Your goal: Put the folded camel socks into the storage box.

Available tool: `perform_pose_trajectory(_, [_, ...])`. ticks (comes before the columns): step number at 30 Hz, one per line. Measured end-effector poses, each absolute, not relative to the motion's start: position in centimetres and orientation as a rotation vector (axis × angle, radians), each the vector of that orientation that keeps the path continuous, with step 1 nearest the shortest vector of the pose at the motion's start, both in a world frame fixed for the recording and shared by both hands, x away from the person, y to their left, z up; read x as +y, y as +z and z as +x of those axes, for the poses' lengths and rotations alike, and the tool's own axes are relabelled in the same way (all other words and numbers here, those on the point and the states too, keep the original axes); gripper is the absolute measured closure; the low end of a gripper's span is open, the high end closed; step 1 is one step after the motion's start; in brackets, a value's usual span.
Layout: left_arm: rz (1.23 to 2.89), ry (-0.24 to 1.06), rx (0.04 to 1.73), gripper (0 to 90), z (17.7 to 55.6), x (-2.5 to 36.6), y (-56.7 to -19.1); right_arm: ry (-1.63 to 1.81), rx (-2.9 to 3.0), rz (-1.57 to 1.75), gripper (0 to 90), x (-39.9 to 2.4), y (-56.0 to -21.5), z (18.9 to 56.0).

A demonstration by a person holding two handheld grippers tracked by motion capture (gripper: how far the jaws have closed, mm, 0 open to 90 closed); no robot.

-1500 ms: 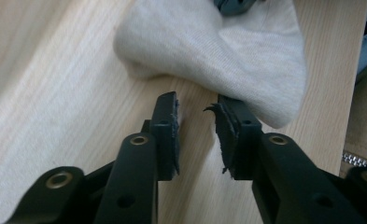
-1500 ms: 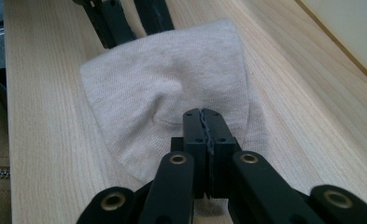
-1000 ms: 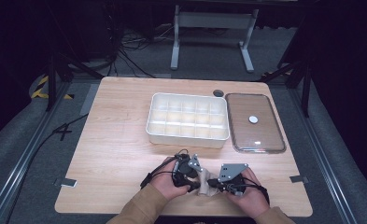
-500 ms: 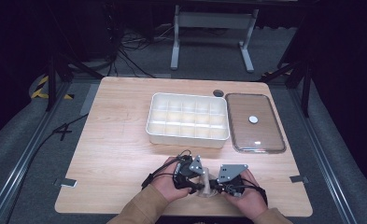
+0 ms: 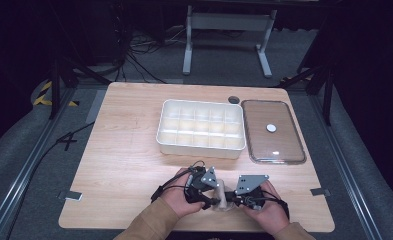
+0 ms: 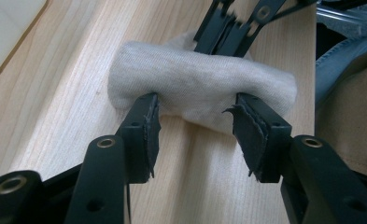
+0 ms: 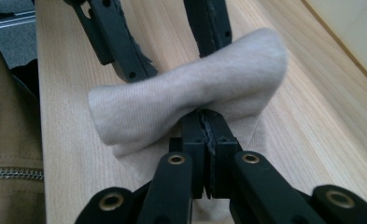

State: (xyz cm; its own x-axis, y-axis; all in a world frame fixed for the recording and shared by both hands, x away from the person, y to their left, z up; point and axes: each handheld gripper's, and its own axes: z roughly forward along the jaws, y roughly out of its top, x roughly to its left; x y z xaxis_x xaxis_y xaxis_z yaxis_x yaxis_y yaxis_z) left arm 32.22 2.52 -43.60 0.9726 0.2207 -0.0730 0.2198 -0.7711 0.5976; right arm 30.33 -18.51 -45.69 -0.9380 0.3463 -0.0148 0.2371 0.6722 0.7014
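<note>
The right gripper (image 7: pixel 204 126) pinches the rolled cloth (image 7: pixel 190 93); the left gripper (image 6: pixel 195 121), just opening at 6 o'clock, stands half-wide around it. Next, I think, the left must regrip.

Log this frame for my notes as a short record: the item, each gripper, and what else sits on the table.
item: rolled beige cloth, lying on the table at its near edge
left gripper: jaws apart, just been opening, pads at the roll's near side, not squeezing it
right gripper: jaws closed, pinching the cloth's edge
behind: white compartment tray
right of tray: clear lid, flat on the table
</note>
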Motion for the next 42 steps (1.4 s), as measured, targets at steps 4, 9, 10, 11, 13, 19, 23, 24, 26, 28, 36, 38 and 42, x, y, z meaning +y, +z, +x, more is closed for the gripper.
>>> perform_pose_trajectory(4, [2.492,0.004,0.302,51.4,32.2,2.4,-43.7,1.137,2.726,0.506,85.9,-19.5,-44.8,30.2])
perform_pose_trajectory(9, [2.493,0.003,0.309,51.6,32.2,2.4,-43.7,1.098,2.715,0.551,85.8,-21.2,-43.8,30.1])
perform_pose_trajectory(10, [2.493,-0.001,0.31,51.7,32.2,2.4,-43.7,1.084,2.723,0.561,86.1,-21.5,-43.8,30.1])
perform_pose_trajectory(11, [2.494,-0.001,0.311,51.7,32.2,2.4,-43.7,1.085,2.732,0.577,86.7,-21.9,-43.9,30.1])
perform_pose_trajectory(13, [2.495,-0.003,0.308,51.7,32.3,2.3,-43.7,1.055,2.746,0.608,87.9,-22.4,-44.1,30.3])
perform_pose_trajectory(19, [2.495,-0.004,0.305,51.5,32.3,2.3,-43.7,0.994,2.796,0.626,88.3,-22.1,-45.3,30.5])
perform_pose_trajectory(23, [2.49,-0.004,0.299,51.5,32.3,2.2,-43.7,0.991,2.81,0.609,88.5,-21.6,-45.9,30.6])
perform_pose_trajectory(24, [2.487,-0.007,0.303,51.5,32.3,2.1,-43.8,1.001,2.812,0.602,88.6,-21.4,-46.2,30.6])
perform_pose_trajectory(26, [2.489,-0.007,0.297,51.5,32.3,2.1,-43.7,1.02,2.814,0.597,88.7,-21.1,-46.4,30.6])
perform_pose_trajectory(28, [2.486,-0.008,0.295,51.5,32.3,2.0,-43.7,1.031,2.808,0.593,88.7,-20.9,-46.5,30.5])
perform_pose_trajectory(36, [2.481,-0.001,0.282,51.4,32.2,1.6,-43.8,1.084,2.8,0.584,88.9,-20.2,-46.8,30.5])
perform_pose_trajectory(38, [2.49,0.002,0.271,51.3,32.2,1.4,-43.9,1.1,2.8,0.584,88.9,-20.1,-46.9,30.5])
perform_pose_trajectory(42, [2.493,0.003,0.269,50.7,32.1,1.2,-44.1,1.121,2.799,0.587,88.9,-20.1,-47.0,30.5])
